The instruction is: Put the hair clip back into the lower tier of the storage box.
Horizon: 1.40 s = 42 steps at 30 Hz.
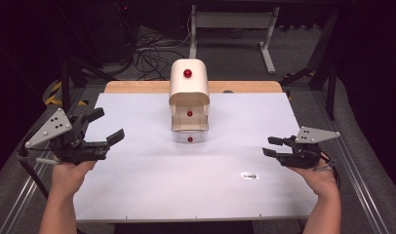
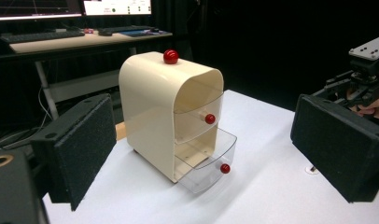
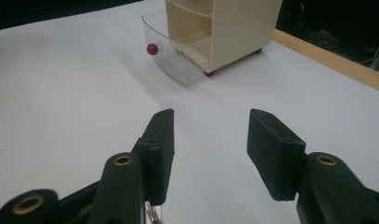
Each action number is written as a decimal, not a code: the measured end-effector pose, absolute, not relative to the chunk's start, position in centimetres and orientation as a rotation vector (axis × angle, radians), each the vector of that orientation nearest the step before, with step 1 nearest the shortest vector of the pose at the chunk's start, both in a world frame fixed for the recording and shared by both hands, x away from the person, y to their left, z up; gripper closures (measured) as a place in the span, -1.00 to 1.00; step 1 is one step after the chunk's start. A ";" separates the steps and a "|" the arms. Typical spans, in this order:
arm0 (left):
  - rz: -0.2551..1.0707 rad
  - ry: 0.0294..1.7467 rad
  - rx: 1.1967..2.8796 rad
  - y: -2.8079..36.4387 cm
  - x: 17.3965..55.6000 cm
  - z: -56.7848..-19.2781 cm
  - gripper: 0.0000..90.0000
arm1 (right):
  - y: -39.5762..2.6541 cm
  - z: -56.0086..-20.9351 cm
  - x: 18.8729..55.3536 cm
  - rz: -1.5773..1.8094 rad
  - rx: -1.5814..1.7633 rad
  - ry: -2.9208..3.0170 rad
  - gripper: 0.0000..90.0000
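Right gripper (image 3: 210, 140): nearest the lens in its own view, jaws parted about halfway, nothing between them, bare white table (image 3: 61, 116) beneath. In the high view it sits at the table's right edge (image 1: 276, 147), jaws pointing left.

Left gripper (image 1: 104, 127): at the table's left edge, jaws spread wide and empty, foam pads (image 2: 85, 144) facing each other in its own view.

Cabinet (image 1: 188, 100): cream, rounded top with a red knob (image 1: 187, 73); stands ahead of and between both grippers, well apart from each.

Lower drawer (image 3: 171, 51): clear plastic, pulled partway out, red knob (image 3: 152, 49); lies ahead of the right gripper, slightly to the left in that view.

Upper drawer (image 2: 199, 114): pushed in, red knob.

Small tag (image 1: 249, 176): on the table near the right gripper, just left of that hand.
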<state>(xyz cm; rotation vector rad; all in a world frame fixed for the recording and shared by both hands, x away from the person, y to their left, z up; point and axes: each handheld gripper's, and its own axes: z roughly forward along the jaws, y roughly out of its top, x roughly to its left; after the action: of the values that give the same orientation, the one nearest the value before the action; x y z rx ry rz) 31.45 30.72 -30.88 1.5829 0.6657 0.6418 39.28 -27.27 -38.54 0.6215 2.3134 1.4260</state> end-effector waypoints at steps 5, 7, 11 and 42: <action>0.641 0.667 1.581 30.8 31.4 -30.9 -0.83 | -27.2 -39.1 39.5 1.407 0.611 2.344 0.20; 0.640 0.666 1.581 30.7 31.4 -30.9 -0.83 | -27.2 -39.4 39.5 1.392 0.599 2.354 0.20; 0.640 0.666 1.584 30.7 31.4 -30.9 -0.83 | -27.2 -39.8 39.6 1.378 0.588 2.373 0.22; 0.625 0.659 1.592 30.6 31.5 -31.0 -0.81 | -25.9 -43.2 40.4 1.234 0.518 2.694 0.46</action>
<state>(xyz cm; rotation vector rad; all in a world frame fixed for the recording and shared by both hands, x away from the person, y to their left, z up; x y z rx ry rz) 31.46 30.57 -31.03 1.5917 0.6590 0.6246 40.37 -25.94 -43.23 0.5180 2.6938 1.2342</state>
